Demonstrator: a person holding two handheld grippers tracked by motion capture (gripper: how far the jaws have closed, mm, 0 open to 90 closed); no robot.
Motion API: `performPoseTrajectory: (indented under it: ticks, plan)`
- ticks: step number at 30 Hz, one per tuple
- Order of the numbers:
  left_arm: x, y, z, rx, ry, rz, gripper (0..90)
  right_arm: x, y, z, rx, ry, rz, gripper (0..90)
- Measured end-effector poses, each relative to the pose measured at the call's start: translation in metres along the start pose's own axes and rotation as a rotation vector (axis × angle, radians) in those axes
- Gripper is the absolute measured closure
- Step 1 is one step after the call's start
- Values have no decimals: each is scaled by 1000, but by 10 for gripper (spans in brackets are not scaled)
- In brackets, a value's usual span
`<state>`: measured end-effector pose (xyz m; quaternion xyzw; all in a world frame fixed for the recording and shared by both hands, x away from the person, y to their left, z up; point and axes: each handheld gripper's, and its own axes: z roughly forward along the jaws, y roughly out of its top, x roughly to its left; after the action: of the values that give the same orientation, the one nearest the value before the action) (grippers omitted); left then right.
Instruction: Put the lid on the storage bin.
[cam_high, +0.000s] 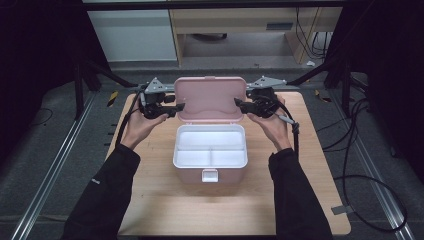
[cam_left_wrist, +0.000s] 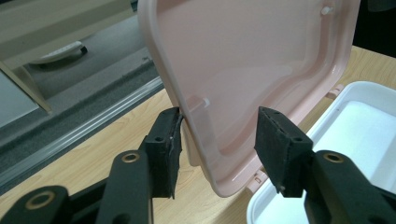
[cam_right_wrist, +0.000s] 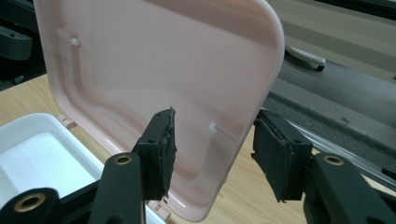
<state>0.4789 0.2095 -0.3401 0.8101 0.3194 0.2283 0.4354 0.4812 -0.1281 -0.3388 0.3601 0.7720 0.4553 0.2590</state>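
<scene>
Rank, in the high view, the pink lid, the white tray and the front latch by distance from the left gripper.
From the left gripper:
1. Pink lid, its left edge between the jaws.
2. White tray, in the box below the lid.
3. Front latch, on the box's near wall.

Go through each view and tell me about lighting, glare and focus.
High view: dark surroundings, the wooden table evenly lit, the white tray nearly blown out. Left gripper view: the pink lid sharp with soft sheen, the floor behind softer. Right gripper view: the lid brightly lit, pale at its top; the near jaws slightly soft.
</scene>
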Motion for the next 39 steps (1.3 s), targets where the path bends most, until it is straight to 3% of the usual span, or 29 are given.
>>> performPoseTrajectory:
  ticks: [7, 17, 30, 36, 39]
  plan:
    - [-8, -5, -14, -22, -21, 2, 536, 7, -1, -15, -18, 8, -16, 509]
    - [-23, -15, -30, -12, 0, 42, 614, 18, -13, -36, -16, 25, -16, 604]
    - [-34, -41, -35, -12, -32, 8, 712, 27, -36, -49, 29, 43, -20, 758]
    - [-41, -52, -38, -7, -36, -2, 740, 34, -47, -56, 35, 53, -32, 766]
    - [-48, -57, -42, 4, -29, 15, 744, 39, -56, -60, 40, 67, -41, 766]
